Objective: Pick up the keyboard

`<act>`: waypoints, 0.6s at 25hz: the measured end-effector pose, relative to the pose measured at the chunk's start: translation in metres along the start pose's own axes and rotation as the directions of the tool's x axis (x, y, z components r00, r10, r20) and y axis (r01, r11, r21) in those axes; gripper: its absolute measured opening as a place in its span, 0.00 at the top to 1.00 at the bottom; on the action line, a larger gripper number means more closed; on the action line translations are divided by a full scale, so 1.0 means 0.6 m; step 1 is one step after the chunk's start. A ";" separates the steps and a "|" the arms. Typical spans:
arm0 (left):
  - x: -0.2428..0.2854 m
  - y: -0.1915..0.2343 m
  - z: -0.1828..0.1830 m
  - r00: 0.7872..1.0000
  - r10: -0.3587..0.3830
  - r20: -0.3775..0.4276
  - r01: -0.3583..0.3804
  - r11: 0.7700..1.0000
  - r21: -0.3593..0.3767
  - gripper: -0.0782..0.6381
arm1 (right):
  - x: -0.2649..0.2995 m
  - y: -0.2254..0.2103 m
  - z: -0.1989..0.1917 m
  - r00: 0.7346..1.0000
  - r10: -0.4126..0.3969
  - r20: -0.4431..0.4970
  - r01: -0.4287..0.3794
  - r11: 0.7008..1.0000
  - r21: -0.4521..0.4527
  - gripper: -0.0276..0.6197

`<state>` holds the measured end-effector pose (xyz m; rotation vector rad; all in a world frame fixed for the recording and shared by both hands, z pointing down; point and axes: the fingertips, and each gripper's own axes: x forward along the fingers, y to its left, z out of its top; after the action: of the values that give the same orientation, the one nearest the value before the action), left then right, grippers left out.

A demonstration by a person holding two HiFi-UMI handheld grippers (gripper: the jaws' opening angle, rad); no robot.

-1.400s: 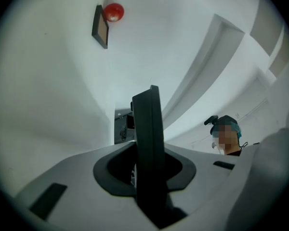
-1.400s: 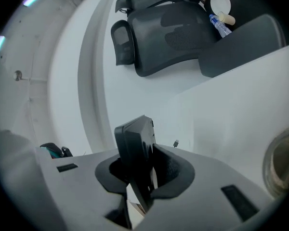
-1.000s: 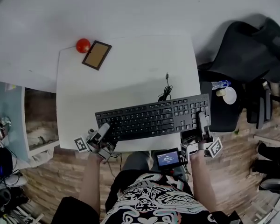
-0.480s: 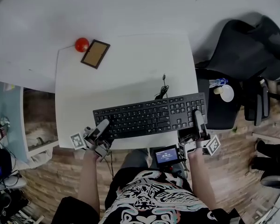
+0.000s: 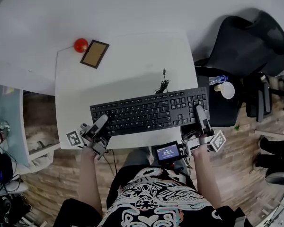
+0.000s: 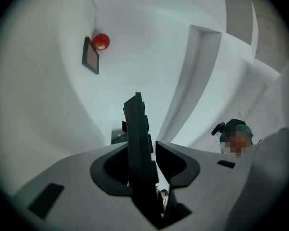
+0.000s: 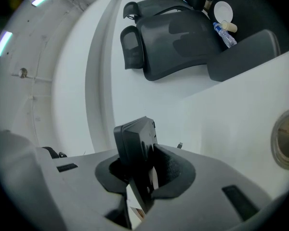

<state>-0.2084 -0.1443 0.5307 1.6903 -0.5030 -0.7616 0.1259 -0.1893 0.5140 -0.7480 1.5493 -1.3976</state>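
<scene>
A black keyboard [image 5: 151,112] lies crosswise over the near half of the white table [image 5: 128,65], its cable [image 5: 163,84] trailing away from me. My left gripper [image 5: 100,125] holds its left end. In the left gripper view the keyboard's edge [image 6: 136,129] stands between the two pads of the left gripper [image 6: 140,150], whose jaws have just been closing and now press on it. My right gripper [image 5: 200,115] is shut on the right end. In the right gripper view the keyboard's corner [image 7: 135,136] sits wedged inside the right gripper [image 7: 140,163].
A red ball [image 5: 81,45] and a small framed board [image 5: 94,54] lie at the table's far left corner. A black office chair [image 5: 246,37] stands to the right, with a bottle and cup [image 5: 225,88] on a dark seat. A small lit screen [image 5: 169,152] hangs at my waist.
The keyboard and both grippers have shifted a little to the left in the head view. The left gripper has closed onto the keyboard's left end.
</scene>
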 end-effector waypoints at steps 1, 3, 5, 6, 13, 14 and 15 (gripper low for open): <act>0.000 -0.010 0.004 1.000 0.001 -0.004 -0.001 1.000 0.007 0.67 | 0.004 0.010 -0.004 1.000 0.002 -0.004 -0.002 1.000 -0.005 0.81; 0.001 -0.016 0.008 1.000 0.004 -0.009 -0.004 1.000 0.017 0.67 | 0.006 0.016 -0.005 1.000 -0.001 -0.011 0.001 1.000 -0.018 0.81; 0.003 -0.003 0.003 1.000 0.006 -0.012 -0.006 1.000 0.018 0.67 | 0.001 0.004 -0.001 1.000 -0.007 -0.026 0.006 0.999 -0.035 0.81; 0.003 0.006 -0.001 1.000 0.007 -0.012 -0.007 1.000 0.016 0.67 | -0.002 -0.003 0.001 0.999 -0.010 -0.034 0.008 0.999 -0.042 0.81; -0.001 0.044 -0.016 1.000 0.015 -0.008 -0.015 1.000 0.012 0.67 | -0.014 -0.035 0.010 0.998 -0.019 -0.056 0.016 0.998 -0.064 0.81; -0.001 0.042 -0.016 1.000 0.017 -0.009 -0.017 1.000 0.014 0.67 | -0.012 -0.033 0.008 0.998 -0.020 -0.058 0.017 0.998 -0.061 0.81; -0.001 0.041 -0.016 1.000 0.020 -0.011 -0.019 1.000 0.018 0.67 | -0.011 -0.032 0.007 0.998 -0.021 -0.060 0.018 0.998 -0.058 0.81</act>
<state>-0.2005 -0.1435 0.5560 1.7027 -0.5194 -0.7355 0.1299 -0.1886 0.5344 -0.7634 1.6388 -1.4067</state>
